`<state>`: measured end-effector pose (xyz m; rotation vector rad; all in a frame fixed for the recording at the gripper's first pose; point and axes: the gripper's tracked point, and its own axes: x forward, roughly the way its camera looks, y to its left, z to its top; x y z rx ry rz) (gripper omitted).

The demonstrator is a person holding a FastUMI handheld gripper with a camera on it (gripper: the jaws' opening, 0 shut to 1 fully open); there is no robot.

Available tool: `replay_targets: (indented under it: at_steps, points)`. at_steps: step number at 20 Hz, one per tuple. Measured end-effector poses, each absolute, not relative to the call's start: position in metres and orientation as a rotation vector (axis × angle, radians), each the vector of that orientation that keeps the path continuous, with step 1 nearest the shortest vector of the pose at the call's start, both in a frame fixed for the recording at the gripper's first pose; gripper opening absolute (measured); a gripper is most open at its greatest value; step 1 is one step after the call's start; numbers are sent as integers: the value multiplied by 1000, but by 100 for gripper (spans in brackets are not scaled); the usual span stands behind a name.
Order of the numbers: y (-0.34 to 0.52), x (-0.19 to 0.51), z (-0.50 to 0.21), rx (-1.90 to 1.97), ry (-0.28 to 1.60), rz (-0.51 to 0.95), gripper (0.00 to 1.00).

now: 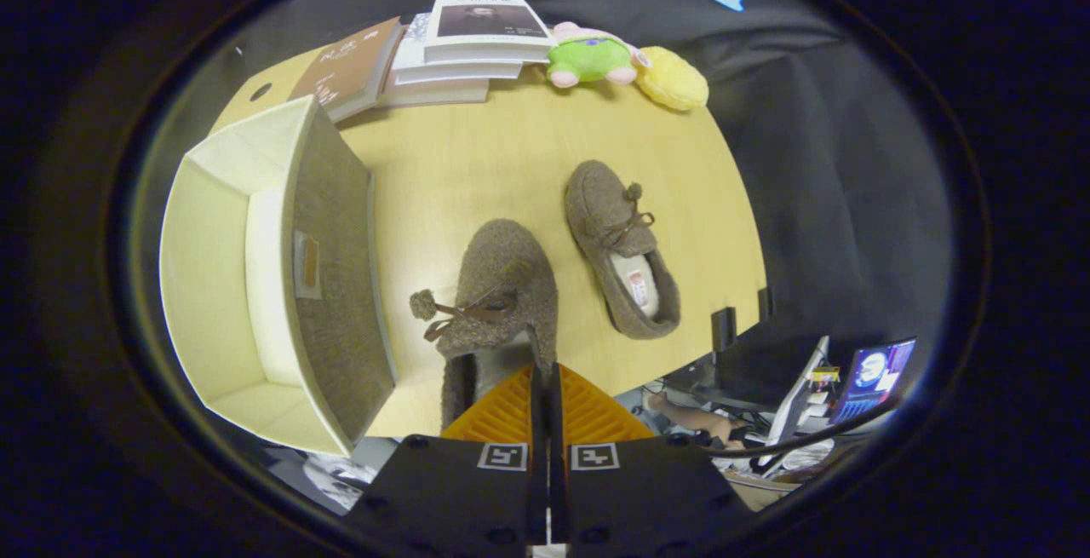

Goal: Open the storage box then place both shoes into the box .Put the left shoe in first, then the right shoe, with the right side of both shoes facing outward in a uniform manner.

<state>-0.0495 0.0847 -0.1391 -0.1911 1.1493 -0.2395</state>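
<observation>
1. Fingers (588,409) pressed almost together, only a thin slit between them, and the gripper (545,375) has the rim of the near shoe (502,285) pinched at the heel opening.
2. That near shoe is a fuzzy brown slipper, hanging right off the fingertips, its toe pointing away from the gripper, its bow and pompom swinging out to the left side. It looks lifted above the table (477,158), though how high I can't say.
3. Just left of the held slipper sits the storage box (255,285), cream inside, brown-grey fabric on the outer wall that faces the shoe, with a small tag on that wall. The box is open and its inside is bare.
4. Ahead and to the right of the fingers lies the second shoe (620,251), flat on the wooden tabletop, sole down, toe away from the gripper, its opening showing a pale insole. It is apart from the held slipper, with bare wood between them.
5. Farther out, at the table's far edge, there's a stack of books (451,55), one more leaning against it on the left.
6. Beside the books, to the right, a green and pink plush toy (592,60) and a yellow plush toy (673,81) touch each other.
7. Beyond the near right corner of the table, a lit laptop screen (873,375) glows amid cables.
</observation>
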Motion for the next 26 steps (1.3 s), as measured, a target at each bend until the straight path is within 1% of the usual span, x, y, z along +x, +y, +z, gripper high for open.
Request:
replay_targets:
  at_steps: [8, 11, 14, 19, 23, 26]
  points:
    - [118, -48, -44, -325, 1062, -307, 5]
    - [153, -45, -12, -370, 1025, -293, 5]
    - [193, -40, 4, -408, 982, -257, 5]
    - [253, -36, -19, -411, 1005, -207, 5]
    - [289, -20, -53, -400, 1038, -174, 5]
    - [312, -6, -88, -339, 1059, -124, 5]
